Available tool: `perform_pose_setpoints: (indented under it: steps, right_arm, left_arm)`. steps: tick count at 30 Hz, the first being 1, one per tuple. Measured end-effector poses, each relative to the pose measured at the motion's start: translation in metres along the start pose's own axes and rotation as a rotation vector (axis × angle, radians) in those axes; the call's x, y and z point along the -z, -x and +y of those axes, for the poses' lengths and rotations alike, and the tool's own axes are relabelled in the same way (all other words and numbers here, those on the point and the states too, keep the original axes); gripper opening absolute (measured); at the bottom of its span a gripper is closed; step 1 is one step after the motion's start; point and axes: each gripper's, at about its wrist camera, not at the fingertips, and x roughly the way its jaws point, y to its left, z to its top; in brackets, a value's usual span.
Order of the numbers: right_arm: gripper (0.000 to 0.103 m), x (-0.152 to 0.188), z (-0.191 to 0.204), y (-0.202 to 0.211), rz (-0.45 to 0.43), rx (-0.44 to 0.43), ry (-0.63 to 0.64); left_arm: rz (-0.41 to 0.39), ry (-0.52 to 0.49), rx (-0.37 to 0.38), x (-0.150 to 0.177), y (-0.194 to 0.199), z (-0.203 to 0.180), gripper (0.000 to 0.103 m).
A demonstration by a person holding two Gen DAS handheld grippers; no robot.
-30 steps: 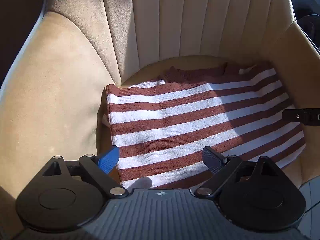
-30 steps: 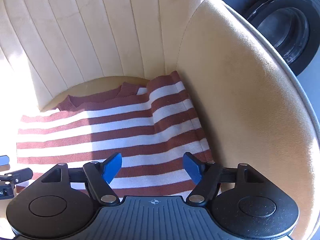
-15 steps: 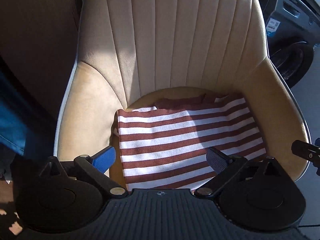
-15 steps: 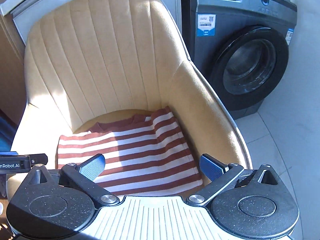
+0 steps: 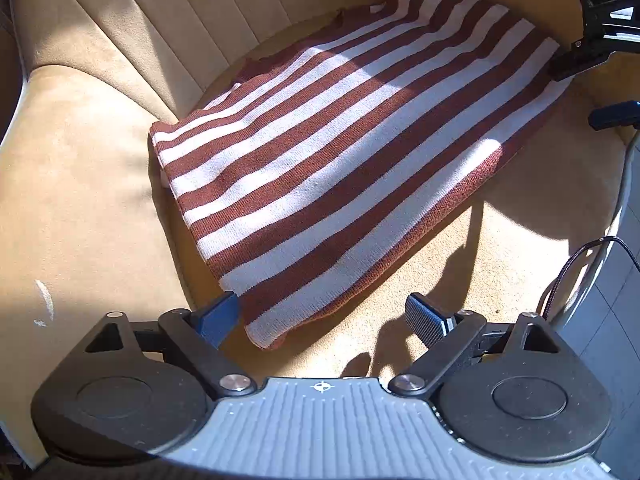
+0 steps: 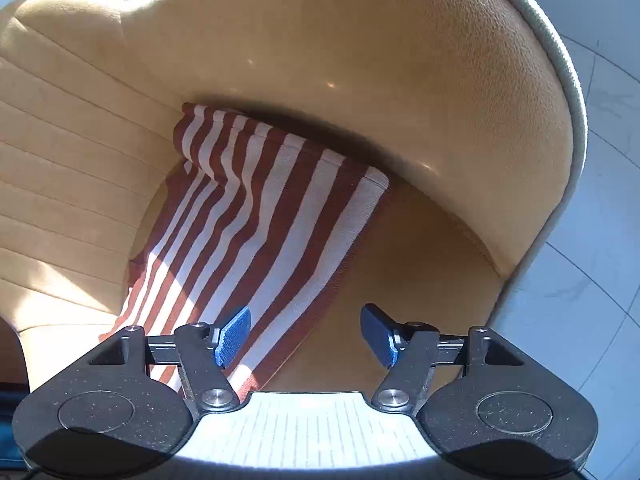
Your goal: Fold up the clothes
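A folded brown-and-white striped sweater (image 5: 340,140) lies flat on the seat of a tan chair (image 5: 80,200); it also shows in the right wrist view (image 6: 256,220). My left gripper (image 5: 320,320) is open and empty, low over the sweater's near left corner. My right gripper (image 6: 306,334) is open and empty, its left pad over the sweater's near right edge. Part of the right gripper (image 5: 600,40) shows at the far right of the left wrist view.
The chair's ribbed backrest (image 5: 160,20) and curved right armrest (image 6: 400,100) enclose the seat. Bare seat (image 5: 480,260) lies in front of the sweater. A black cable (image 5: 576,268) hangs at the right. Pale tiled floor (image 6: 600,240) lies beyond the chair.
Both grippers have come down from a raised, pulled-back view to just above the seat, at the sweater's near corners. Both stay open. The sweater has not moved.
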Motion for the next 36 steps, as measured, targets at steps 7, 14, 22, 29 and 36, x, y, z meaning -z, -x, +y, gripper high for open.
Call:
perform_pose_setpoints:
  steps: [7, 14, 22, 29, 36]
  right_arm:
    - [0.059, -0.005, -0.006, -0.025, -0.036, 0.034, 0.012]
    - [0.059, -0.019, 0.018, -0.042, -0.091, 0.062, 0.087]
    - [0.013, -0.014, 0.046, -0.037, -0.103, 0.097, 0.205]
    - [0.011, -0.006, 0.055, 0.000, -0.094, 0.068, 0.212]
    - [0.011, 0.013, 0.040, 0.015, -0.042, 0.134, 0.249]
  left_arm:
    - [-0.054, -0.109, -0.046, -0.015, -0.024, -0.005, 0.093]
    - [-0.063, -0.121, -0.007, -0.024, -0.035, 0.012, 0.103]
    - [-0.100, -0.111, 0.097, -0.027, -0.008, 0.028, 0.016]
    - [-0.105, -0.023, 0.159, -0.020, 0.018, 0.056, 0.016]
    - [-0.059, -0.064, 0.271, 0.015, 0.040, 0.037, 0.016]
